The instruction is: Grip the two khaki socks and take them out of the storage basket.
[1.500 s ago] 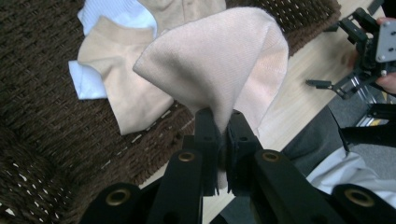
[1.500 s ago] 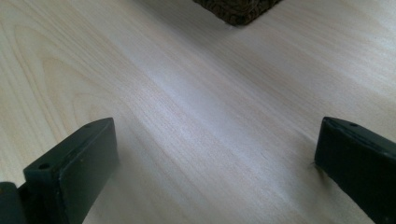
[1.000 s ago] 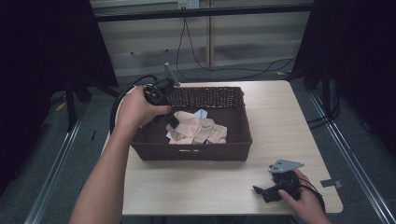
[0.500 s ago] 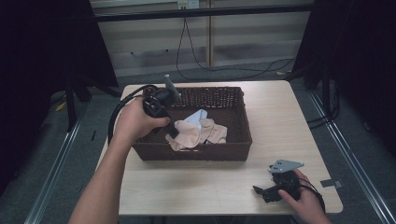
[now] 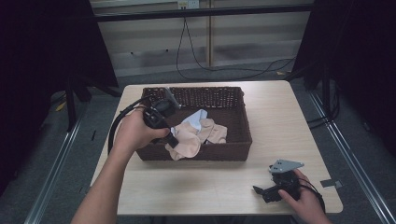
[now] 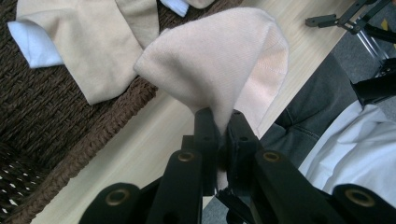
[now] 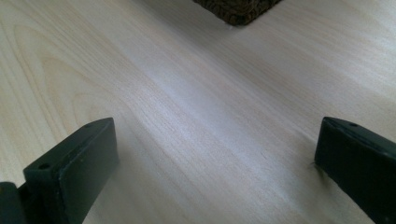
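Left gripper view looks along the left claw, whose two black jaws stand pinched tight on a fold of a beige sock, the cloth rising from between them in a soft peak. Beyond it, more beige and white socks lie in the brown woven basket, and the pale wooden surface shows past the basket's near rim. In the high view the left claw sits at the basket's near left corner, and the held sock now drapes over the near wall; a second ago the hand was farther back over the basket's left side and the sock hung inside with the rest of the pile. So the hand has drawn toward the person and a little downward, carrying the sock with it, while the grip has not changed. I judge that one sock is being lifted clear of the basket, probably to be laid on the surface in front; part of it seems still to touch the pile, so the pull is not yet finished. The right claw rests on the surface near the front right corner, where it was before, and the right gripper view shows its jaws standing wide apart with nothing but bare wood between them.
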`<state>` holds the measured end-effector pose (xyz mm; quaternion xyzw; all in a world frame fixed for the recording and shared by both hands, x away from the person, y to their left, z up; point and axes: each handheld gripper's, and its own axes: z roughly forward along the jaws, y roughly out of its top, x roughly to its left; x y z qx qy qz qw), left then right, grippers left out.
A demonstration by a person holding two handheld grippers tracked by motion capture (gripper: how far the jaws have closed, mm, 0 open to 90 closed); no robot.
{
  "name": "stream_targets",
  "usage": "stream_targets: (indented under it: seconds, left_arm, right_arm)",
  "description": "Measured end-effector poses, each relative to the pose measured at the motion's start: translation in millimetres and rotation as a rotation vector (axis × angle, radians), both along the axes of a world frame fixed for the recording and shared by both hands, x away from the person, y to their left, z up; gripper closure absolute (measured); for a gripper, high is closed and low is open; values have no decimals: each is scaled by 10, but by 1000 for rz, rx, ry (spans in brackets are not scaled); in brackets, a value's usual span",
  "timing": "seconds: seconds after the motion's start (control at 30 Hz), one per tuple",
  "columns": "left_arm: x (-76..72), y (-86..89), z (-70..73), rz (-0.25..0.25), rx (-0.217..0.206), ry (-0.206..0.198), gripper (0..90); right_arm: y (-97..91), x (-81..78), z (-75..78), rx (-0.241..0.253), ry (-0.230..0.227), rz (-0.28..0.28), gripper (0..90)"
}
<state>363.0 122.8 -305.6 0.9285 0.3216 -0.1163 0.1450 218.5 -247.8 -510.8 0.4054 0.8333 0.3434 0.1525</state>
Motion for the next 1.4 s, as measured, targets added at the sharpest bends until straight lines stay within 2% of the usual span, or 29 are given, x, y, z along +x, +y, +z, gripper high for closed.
stream_targets:
  seconds: [0.27,0.53,0.87,0.9,1.17,1.4]
  left_arm:
    - [-80,34,-114,-8,-10,-5,846]
    - [-131,39,-214,-20,-2,-9,842]
    - [-164,39,-453,-22,5,-1,837]
    - [-177,34,-503,-12,-5,-5,837]
    - [-205,14,-661,-27,17,-7,833]
    - [-232,9,-799,-11,27,-15,823]
  right_arm:
    - [0,0,0,0,0,0,0]
    - [0,-3,2,-1,5,-1,0]
    - [-1,-3,2,-2,5,0,0]
    - [-1,-3,2,-2,5,0,0]
    - [-1,-3,2,-2,5,0,0]
    - [-1,-3,2,-2,5,0,0]
